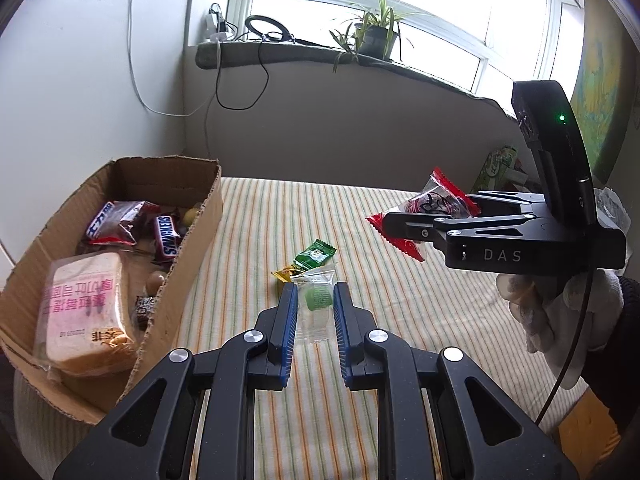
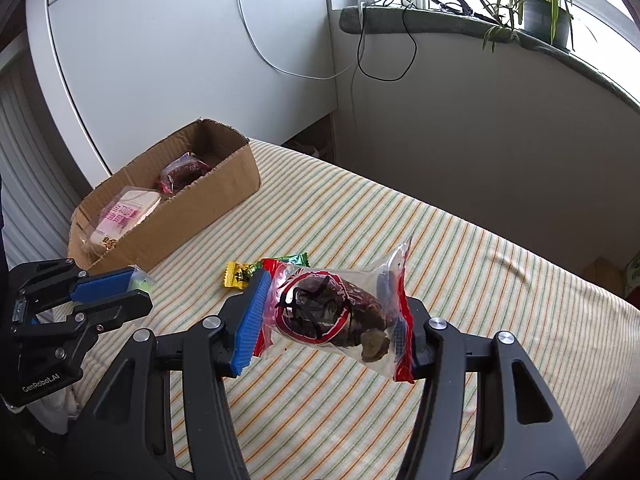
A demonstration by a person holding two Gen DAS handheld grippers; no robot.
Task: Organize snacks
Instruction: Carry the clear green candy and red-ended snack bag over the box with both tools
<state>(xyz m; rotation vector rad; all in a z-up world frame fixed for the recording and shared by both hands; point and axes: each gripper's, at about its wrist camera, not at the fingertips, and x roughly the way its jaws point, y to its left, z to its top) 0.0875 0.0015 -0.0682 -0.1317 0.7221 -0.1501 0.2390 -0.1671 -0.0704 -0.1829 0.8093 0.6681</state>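
While gripper-clamped (image 1: 315,310): green candy (image 1: 318,300).

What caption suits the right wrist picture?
Right gripper shut on a red-edged snack packet above the striped cloth, cardboard box beyond.

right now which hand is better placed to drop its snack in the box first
Left, probably. The left gripper, shut on a clear packet, sits right beside the cardboard box; the right gripper, holding the red-edged packet, is farther across the table.
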